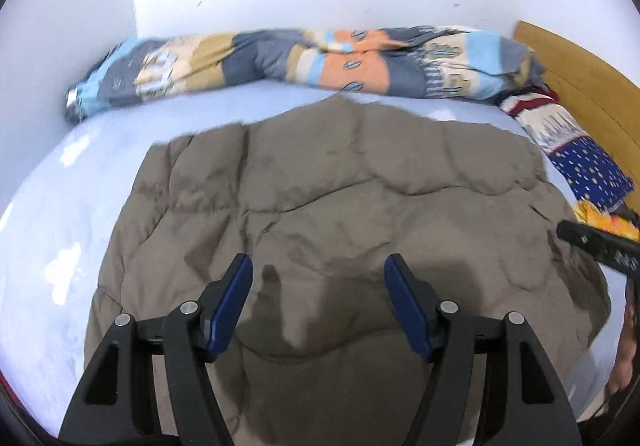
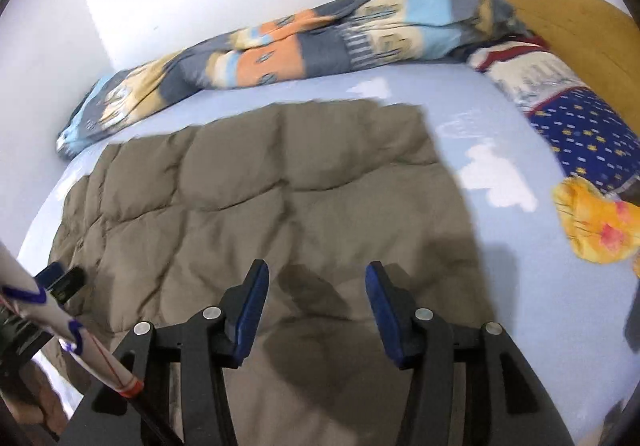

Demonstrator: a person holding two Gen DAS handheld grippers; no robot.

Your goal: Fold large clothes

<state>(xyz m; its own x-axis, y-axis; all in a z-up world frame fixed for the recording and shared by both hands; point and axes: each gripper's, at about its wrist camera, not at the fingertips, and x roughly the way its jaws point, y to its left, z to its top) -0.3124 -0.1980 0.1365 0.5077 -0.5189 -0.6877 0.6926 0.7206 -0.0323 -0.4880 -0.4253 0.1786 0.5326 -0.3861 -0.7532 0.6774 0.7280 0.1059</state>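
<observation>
Left wrist view shows the left gripper (image 1: 318,278) empty with jaws parted above the taupe quilted down jacket (image 1: 340,197) spread on the pale blue bedsheet (image 1: 48,238), as is the right gripper (image 2: 316,286), so pinching only puffy top fabric risks a lopsided fold.

Bare sheet (image 2: 460,117) flanks the jacket (image 2: 256,197); rolled quilt (image 2: 304,45) blocks the wall side.
</observation>
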